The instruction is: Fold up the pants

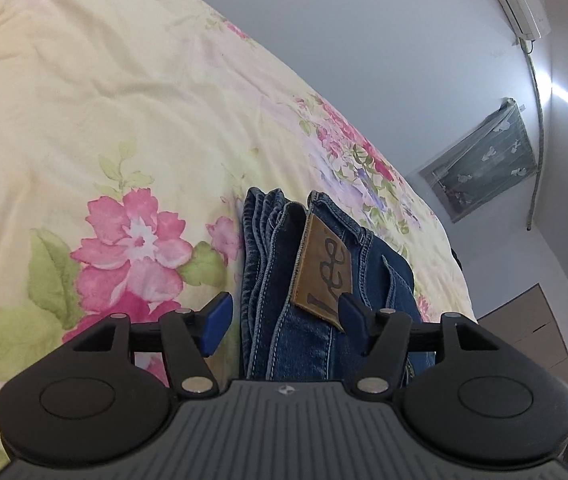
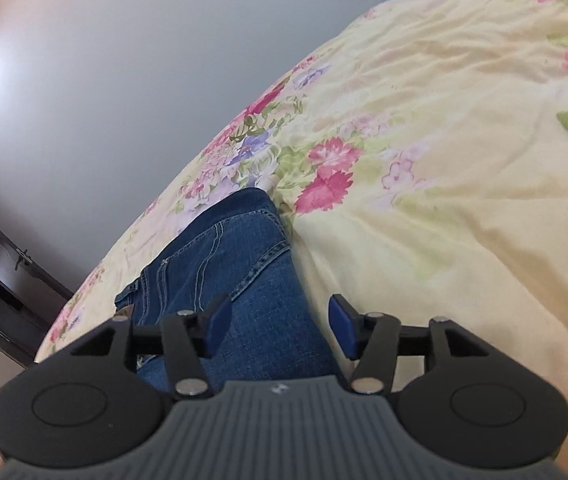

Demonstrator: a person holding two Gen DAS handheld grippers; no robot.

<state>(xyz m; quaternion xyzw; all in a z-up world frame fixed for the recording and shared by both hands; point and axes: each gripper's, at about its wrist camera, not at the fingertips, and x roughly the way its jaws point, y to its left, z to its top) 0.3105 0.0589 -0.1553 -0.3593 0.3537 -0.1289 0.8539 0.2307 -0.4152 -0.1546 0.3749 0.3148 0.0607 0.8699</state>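
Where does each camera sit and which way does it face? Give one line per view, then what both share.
Left wrist: sits on the left tool, looking forward and down over folded jeans, their leather patch, the floral bedspread and the wall; its blue pads stand open.
Right wrist: sits on the right tool, looking down over the jeans; pads open.
Shared: the jeans, the bedspread and the wall.
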